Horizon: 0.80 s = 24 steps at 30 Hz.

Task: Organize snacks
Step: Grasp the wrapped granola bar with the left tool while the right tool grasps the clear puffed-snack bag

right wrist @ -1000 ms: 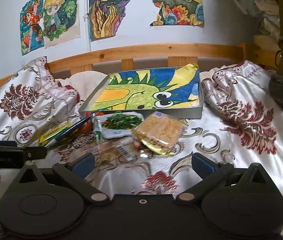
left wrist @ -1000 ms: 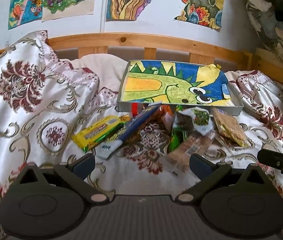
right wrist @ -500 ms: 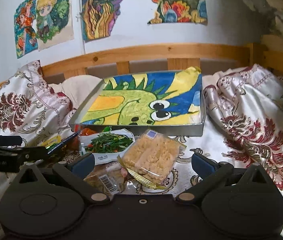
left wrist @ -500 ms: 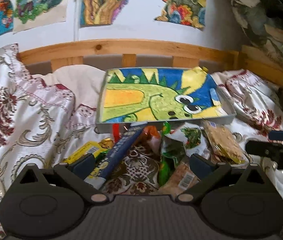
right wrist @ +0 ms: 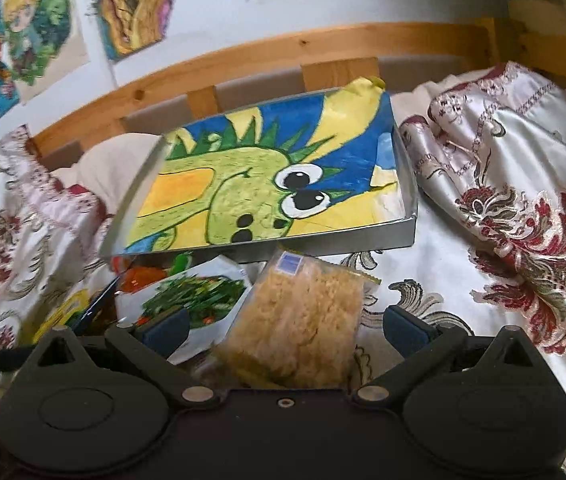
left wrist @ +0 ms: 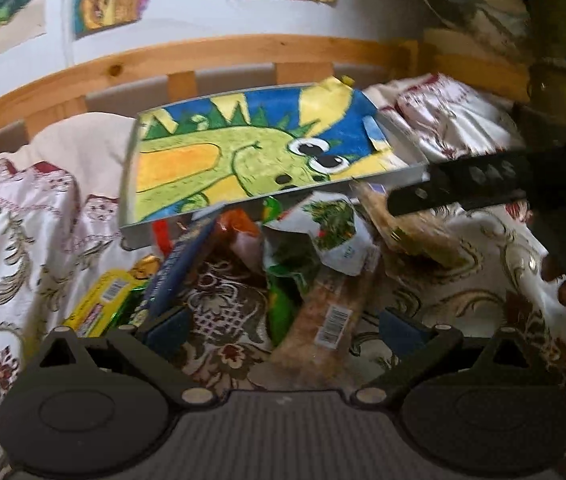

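Clear packet of golden crispy snack (right wrist: 297,332) with a blue label lies between the wide-open, empty right gripper (right wrist: 283,326); left gripper (left wrist: 283,328) spread open over a barcoded brown packet (left wrist: 323,320)

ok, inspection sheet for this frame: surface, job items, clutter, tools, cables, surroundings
Surface: floral bedspread, rumpled.
Job's things: tray lined with a dinosaur drawing, no snacks in it; clear noodle-cake pack, white vegetable pouch, yellow pack, blue box, barcoded bread pack piled in front of it.
Clutter: nothing seen.
Tools: left tool open over the pile; right tool open around the noodle-cake pack.
Cables: nothing seen.
Surroundings: wooden headboard, wall drawings.
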{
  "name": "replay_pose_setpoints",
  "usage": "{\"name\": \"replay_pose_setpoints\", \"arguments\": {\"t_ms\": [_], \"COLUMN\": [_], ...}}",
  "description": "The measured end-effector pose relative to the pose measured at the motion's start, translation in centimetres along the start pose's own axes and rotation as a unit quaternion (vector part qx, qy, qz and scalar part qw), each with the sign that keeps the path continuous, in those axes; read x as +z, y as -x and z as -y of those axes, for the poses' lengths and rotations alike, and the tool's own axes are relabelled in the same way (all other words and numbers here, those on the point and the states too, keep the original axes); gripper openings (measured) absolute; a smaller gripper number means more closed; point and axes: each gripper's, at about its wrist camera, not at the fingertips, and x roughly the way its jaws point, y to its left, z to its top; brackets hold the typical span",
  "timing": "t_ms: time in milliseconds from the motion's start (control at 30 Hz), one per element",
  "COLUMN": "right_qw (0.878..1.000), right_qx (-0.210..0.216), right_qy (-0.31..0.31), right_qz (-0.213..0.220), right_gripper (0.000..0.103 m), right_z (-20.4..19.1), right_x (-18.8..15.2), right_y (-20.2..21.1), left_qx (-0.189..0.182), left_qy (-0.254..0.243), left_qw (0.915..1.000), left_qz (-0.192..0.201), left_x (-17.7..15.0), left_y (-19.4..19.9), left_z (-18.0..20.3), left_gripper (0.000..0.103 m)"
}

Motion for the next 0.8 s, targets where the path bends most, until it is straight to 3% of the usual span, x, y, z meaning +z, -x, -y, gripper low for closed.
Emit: {"name": "replay_pose_setpoints", "arguments": {"t_ms": [200,500,633,767,800], "right_qw": [1.000,0.999,0.999,0.999,0.999], "right_qx": [-0.022,-0.019,-0.009,-0.004,-0.004], "right_qy": [0.007,-0.039,-0.044,-0.041,-0.039], "right_qz": [-0.015,-0.025,-0.018,-0.014,-0.013], "right_gripper": [0.102,0.100,0.094,0.085,0.084], "right_z": [-0.5,0.6,0.9,0.7,0.7], "right_x": [0.5,-0.6,-0.9,-1.3,-1.3], "right_y": [-2.2,-3.4,-3.5,-3.2,-3.1], "left_qx": [-0.023,-0.049,-0.066,-0.079,-0.082], "left_qy": [-0.027,-0.034,-0.039,-0.017,-0.010], "left_qw": [0.9993,0.9980,0.9963,0.9958,0.9956], "left_qz": [-0.014,-0.022,-0.039,-0.043,-0.045], "left_x": [0.3,0.5,0.5,0.5,0.5], "left_y": [-1.4,-2.6,-3.1,-3.2,-3.2], "left_z": [0.3,0.4,0.3,-0.3,-0.4], "left_gripper": [0.102,0.101,0.085,0.072,0.065]}}
